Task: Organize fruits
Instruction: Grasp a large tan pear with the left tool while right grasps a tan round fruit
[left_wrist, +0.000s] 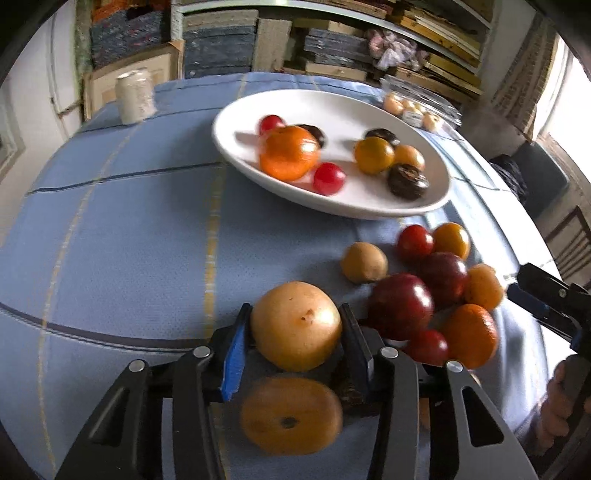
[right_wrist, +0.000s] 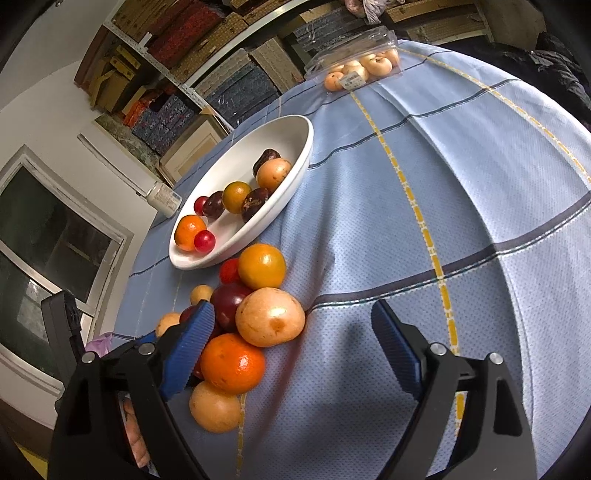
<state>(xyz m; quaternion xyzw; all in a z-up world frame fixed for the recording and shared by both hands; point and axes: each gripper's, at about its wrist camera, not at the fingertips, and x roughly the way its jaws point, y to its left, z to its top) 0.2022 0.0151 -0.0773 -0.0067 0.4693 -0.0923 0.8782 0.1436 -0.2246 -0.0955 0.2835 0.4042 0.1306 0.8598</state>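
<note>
Blue checked cloth (left_wrist: 110, 258) covers the desk, and on it the sorting is roughly half done. The white oval dish (left_wrist: 439, 173) at the far side already carries a share of the fruit: a mandarin (left_wrist: 288, 153), two small red fruits, two yellow-orange ones and three dark, wrinkled ones. The rest has yet to go over, as I judge it. A loose heap (right_wrist: 255, 302) lies on the cloth just near of the dish, to the right in the left wrist view: red plums, small oranges, a cherry-sized red fruit, a tan fruit and a little brown one slightly apart.

The left tool (left_wrist: 295, 325) points steeply down at the near edge of the heap, and its blue-padded fingers sit against both sides of a pale yellow round fruit (left_wrist: 295, 325), pinching it. That fruit looks low over the cloth; whether it has lifted clear I cannot tell. A flat tan fruit (left_wrist: 290, 413) lies just near of it, between the tool's arms.

The right tool (right_wrist: 295, 339) is spread wide with nothing gripped. Its left finger (right_wrist: 192, 343) rests beside the heap close to an orange (right_wrist: 232, 363), its other finger over bare cloth.

A clear clamshell pack (right_wrist: 354, 59) of pale fruit stands unopened at the far edge, well apart from the dish. A white jar (left_wrist: 135, 96) stands far left.
</note>
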